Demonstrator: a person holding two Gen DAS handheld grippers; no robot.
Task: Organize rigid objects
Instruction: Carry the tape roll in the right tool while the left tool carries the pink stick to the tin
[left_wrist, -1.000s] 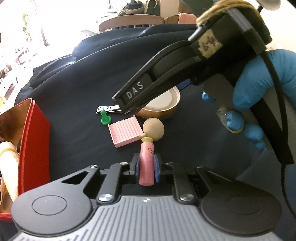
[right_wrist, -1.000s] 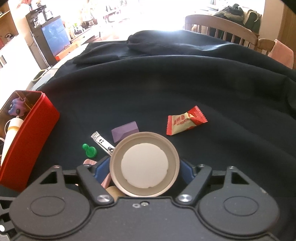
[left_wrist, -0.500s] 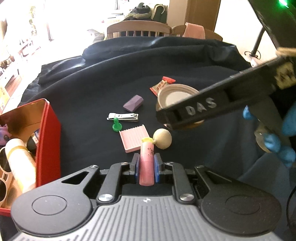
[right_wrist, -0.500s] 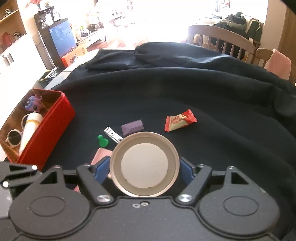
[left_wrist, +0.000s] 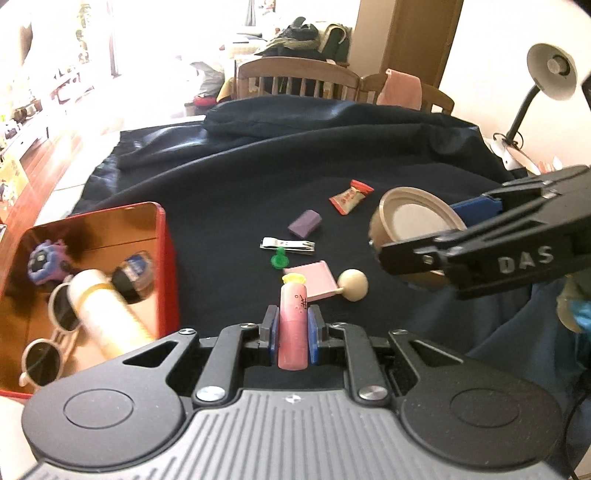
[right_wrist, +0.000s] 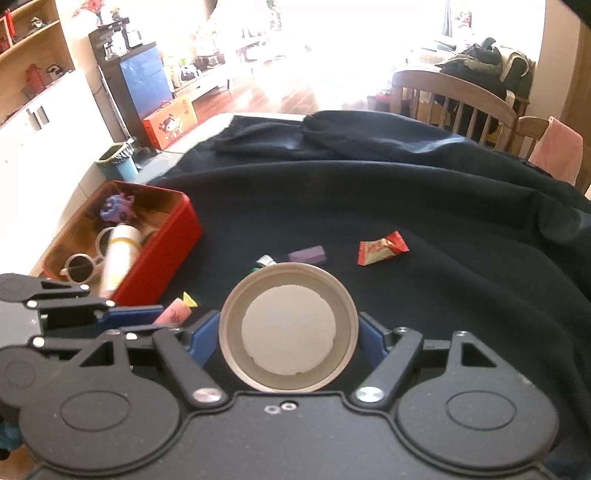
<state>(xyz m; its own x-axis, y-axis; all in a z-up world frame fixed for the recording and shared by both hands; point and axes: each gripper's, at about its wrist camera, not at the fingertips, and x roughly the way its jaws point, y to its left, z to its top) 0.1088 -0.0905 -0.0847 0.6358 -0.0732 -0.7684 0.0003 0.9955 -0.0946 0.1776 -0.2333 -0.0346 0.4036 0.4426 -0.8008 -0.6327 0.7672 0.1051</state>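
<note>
Pink tube (left_wrist: 293, 325) clamped in L gripper (left_wrist: 293, 334), lid (right_wrist: 288, 328) clamped in R gripper (right_wrist: 288, 338) (both lifted clear), prob. bound for red tin (left_wrist: 168, 258) at cloth's left edge.

Both grippers are higher above the dark cloth (left_wrist: 229, 206) than a second ago. The left gripper (left_wrist: 293, 328) has lifted its pink tube (left_wrist: 293, 325) clear of the pink ridged tray (left_wrist: 314, 280), and the red tin (left_wrist: 168, 258) now shows its contents. The right gripper (right_wrist: 288, 332) has carried the round lid (right_wrist: 288, 328) up and away to the right, uncovering the nail clipper (left_wrist: 288, 244), purple block (left_wrist: 304, 222) and candy wrapper (left_wrist: 351, 196).
</note>
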